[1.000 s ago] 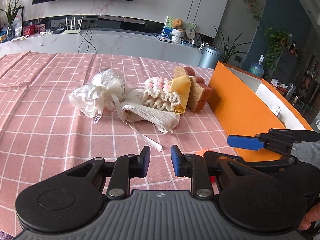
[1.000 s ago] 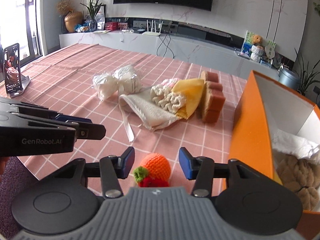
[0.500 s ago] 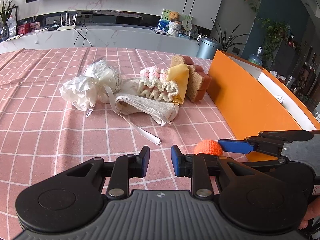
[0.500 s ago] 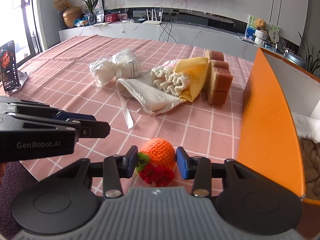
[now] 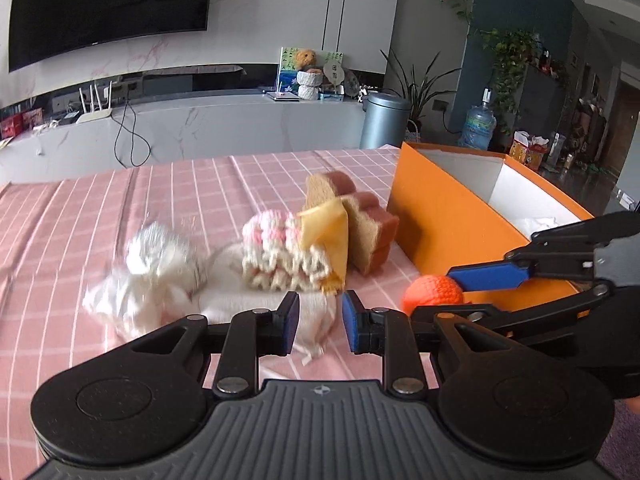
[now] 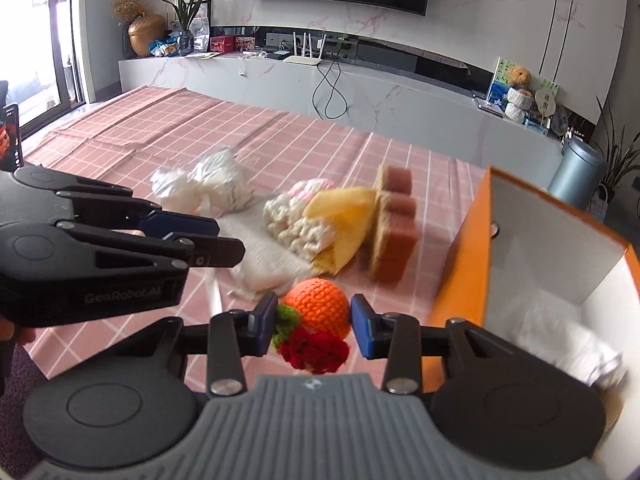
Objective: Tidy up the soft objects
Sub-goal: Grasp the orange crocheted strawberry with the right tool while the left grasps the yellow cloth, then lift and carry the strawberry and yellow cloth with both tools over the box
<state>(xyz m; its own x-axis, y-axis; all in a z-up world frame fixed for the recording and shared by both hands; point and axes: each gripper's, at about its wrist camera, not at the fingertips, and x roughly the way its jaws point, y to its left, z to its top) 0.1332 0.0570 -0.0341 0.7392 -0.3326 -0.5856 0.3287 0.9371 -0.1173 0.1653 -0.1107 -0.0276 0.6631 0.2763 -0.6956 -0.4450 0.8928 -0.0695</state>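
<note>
My right gripper [image 6: 314,326] is shut on an orange crocheted ball [image 6: 318,312] with green and red yarn, held above the pink checked tablecloth [image 6: 168,136]; the ball also shows in the left wrist view [image 5: 432,294]. My left gripper [image 5: 318,318] is open a little and empty, over a white cloth pouch [image 5: 256,304]. On the cloth lie a white ribbon bundle [image 5: 156,264], a pink-and-cream crocheted piece [image 5: 280,252] with a yellow cloth [image 5: 328,240], and brown sponges [image 5: 360,224]. The orange box [image 6: 472,264] stands to the right and holds white soft items [image 6: 560,336].
The left gripper's body [image 6: 100,256] is close on the left in the right wrist view. A marble counter [image 5: 200,128] with a router and cables runs behind the table. A grey bin [image 5: 386,120] and plants stand beyond the box.
My right gripper has closed on the orange ball and lifted it off the tablecloth beside the box. My left gripper has moved forward and tilted up over the white pouch.
</note>
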